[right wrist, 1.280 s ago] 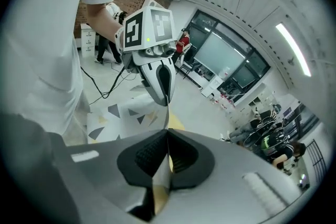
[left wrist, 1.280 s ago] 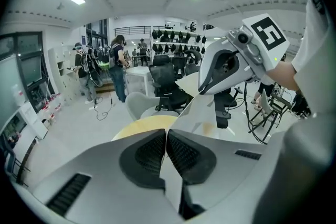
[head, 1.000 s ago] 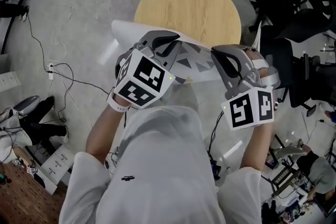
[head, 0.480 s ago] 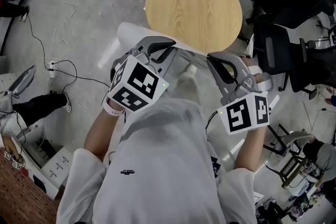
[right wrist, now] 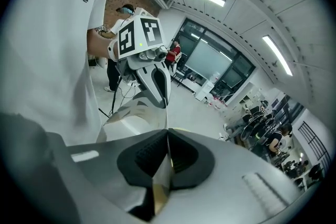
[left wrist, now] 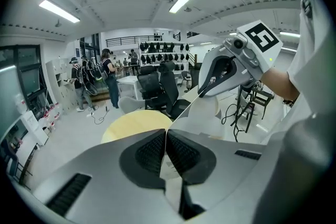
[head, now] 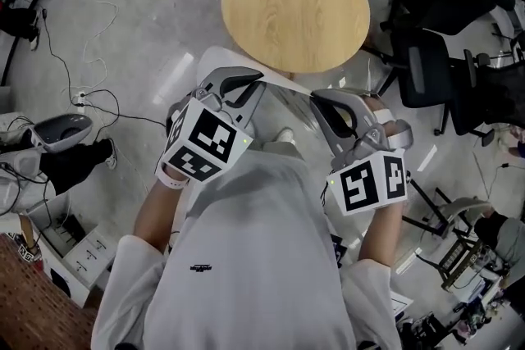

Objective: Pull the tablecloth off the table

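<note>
The round wooden table shows a bare top. The white tablecloth, printed with grey triangles, hangs stretched between my two grippers, just off the table's near edge. My left gripper is shut on its left part and my right gripper on its right part. In the left gripper view the pads pinch the thin cloth edge, with the table beyond and the right gripper above. In the right gripper view the jaws clamp the cloth, with the left gripper opposite.
Black office chairs crowd the right side close to the table. Cables trail over the grey floor at the left, beside a grey device. Several people stand far off in the room.
Both grippers have drawn back from the table toward the person, taking the cloth along. The cloth no longer overlaps the table's near edge.
</note>
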Demonstrator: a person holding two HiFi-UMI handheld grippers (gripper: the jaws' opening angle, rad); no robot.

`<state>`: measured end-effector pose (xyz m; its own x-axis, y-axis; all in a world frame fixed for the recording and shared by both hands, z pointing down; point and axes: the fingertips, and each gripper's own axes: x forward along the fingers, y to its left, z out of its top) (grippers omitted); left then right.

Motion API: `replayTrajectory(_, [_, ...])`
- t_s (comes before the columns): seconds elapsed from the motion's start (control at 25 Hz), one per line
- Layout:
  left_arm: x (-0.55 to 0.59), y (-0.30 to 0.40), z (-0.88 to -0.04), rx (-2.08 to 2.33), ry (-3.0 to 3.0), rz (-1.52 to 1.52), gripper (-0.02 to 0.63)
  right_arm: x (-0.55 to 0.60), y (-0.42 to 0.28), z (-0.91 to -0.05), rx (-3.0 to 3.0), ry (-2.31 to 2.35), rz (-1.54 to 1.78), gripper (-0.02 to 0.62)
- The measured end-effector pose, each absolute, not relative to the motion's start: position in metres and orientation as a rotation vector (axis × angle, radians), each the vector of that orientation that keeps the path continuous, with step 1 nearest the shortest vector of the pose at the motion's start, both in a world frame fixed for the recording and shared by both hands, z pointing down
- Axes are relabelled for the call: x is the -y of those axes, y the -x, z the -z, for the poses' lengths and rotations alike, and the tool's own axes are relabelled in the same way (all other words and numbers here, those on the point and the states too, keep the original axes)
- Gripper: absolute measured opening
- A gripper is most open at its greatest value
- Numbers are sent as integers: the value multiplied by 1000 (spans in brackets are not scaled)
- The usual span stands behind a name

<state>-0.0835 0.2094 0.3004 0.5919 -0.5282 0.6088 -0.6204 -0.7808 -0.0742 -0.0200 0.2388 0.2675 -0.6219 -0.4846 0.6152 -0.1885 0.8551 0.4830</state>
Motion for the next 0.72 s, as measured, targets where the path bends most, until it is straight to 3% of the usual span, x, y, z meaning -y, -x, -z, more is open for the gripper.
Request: replayTrajectory(0.72, [-254,47,-342,956,-2531,-1004,9,-276,-19,-307,2327,-453,357,12])
